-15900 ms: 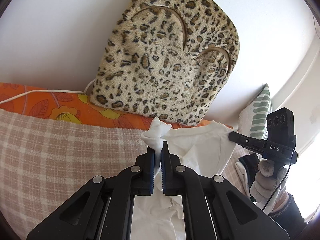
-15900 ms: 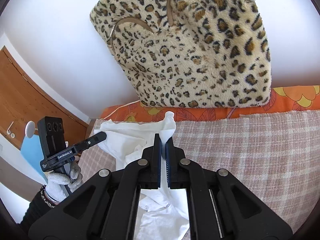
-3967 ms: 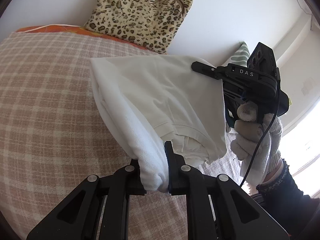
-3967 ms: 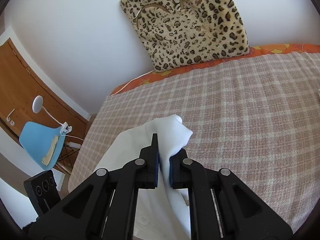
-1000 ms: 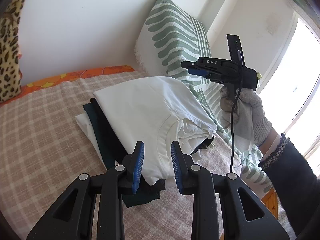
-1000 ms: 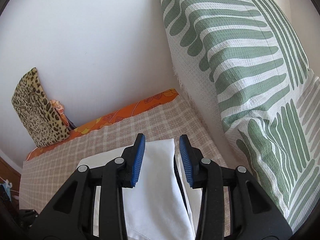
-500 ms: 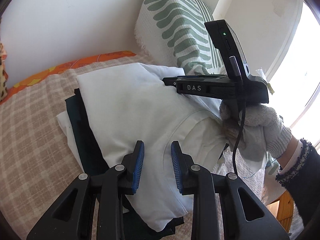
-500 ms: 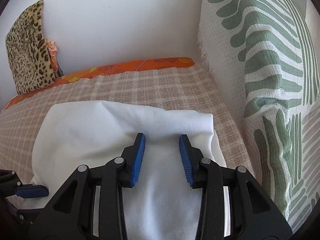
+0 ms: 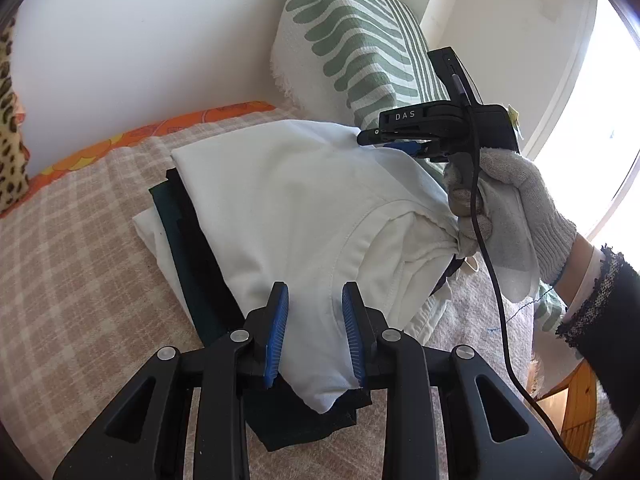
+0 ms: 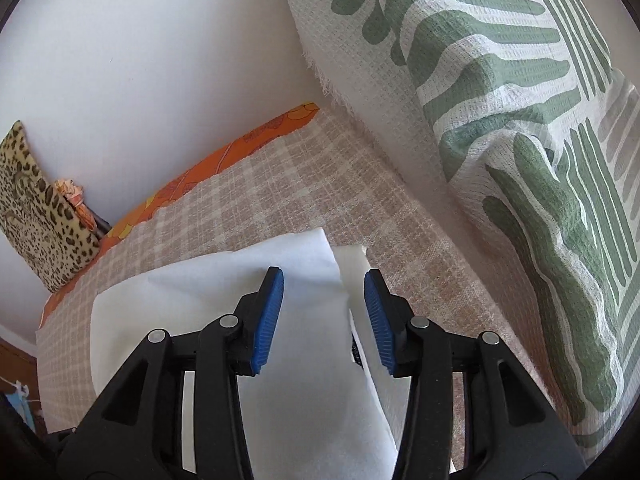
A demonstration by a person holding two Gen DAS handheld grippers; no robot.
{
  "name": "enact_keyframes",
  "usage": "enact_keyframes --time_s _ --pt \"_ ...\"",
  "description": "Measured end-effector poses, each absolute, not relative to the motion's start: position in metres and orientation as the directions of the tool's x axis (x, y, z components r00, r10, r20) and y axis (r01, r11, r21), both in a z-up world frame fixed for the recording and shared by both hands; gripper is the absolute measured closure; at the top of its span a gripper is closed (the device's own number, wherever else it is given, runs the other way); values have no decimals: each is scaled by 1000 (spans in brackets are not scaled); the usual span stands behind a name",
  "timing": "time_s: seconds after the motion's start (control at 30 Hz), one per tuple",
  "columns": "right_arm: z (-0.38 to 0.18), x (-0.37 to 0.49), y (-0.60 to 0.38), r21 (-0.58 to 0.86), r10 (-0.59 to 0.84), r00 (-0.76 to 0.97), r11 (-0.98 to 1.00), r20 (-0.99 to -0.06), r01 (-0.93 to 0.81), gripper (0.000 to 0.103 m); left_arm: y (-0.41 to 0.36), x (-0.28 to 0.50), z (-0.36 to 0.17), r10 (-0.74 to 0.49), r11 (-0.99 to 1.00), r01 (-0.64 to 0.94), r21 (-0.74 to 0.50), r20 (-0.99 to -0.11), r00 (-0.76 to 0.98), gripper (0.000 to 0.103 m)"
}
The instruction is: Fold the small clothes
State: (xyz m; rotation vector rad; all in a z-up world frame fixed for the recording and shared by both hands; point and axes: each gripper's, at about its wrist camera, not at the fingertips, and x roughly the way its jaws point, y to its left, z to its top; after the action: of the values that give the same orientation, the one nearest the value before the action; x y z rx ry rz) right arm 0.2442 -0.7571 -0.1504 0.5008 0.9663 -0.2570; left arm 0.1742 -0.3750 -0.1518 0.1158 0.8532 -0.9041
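Observation:
A folded white garment lies on top of a stack of dark and white folded clothes on the checked blanket. My left gripper hangs open over the garment's near edge; the cloth shows between its blue pads, which do not press it. In a gloved hand, my right gripper is at the garment's far right corner. In the right wrist view its jaws are opening over the white cloth, and the pads stand clear of it.
A green-and-white leaf-print cushion leans against the wall right behind the stack. A leopard-print cushion stands further along the wall, above an orange floral sheet. A wooden edge shows at the lower right, below a dark sleeve.
Both grippers have come down closer to the stack. The right gripper has shifted towards the garment's far right corner and its jaws stand wider. The left gripper's gap is unchanged.

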Motion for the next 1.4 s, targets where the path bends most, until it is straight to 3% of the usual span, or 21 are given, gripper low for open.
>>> enact_keyframes --time_s 0.13,0.27,0.37,0.43,0.57,0.73,1.13,1.3,1.4 --pt "-131 231 -755 270 -19 570 868 -822 417 59 -364 162 -136 -641 638 735 -229 -687 342 76" --pt "-105 215 -741 241 -46 589 885 -807 399 58 -348 151 -118 -643 653 724 -222 -667 376 68" --pt "-85 203 -729 235 -50 611 896 -790 377 58 -337 137 -100 -648 659 726 -199 -640 413 57" --pt "-72 195 -720 239 -48 626 899 -778 366 57 -329 129 -89 -649 665 723 -188 -625 434 44" --pt "-47 173 -697 239 -47 652 908 -757 343 54 -316 110 -71 -649 670 723 -168 -605 461 39" --pt "-24 148 -665 226 -41 674 926 -737 303 45 -296 87 -53 -649 683 715 -149 -572 501 26" --pt "1 76 -590 169 -113 731 939 -673 300 16 -248 46 -35 -614 727 681 -88 -527 587 20" --pt "-7 53 -571 169 -145 739 928 -658 332 11 -231 32 -39 -605 743 664 -84 -508 613 19" --pt "-12 41 -565 157 -175 739 921 -651 357 11 -222 25 -44 -602 751 654 -95 -507 617 11"
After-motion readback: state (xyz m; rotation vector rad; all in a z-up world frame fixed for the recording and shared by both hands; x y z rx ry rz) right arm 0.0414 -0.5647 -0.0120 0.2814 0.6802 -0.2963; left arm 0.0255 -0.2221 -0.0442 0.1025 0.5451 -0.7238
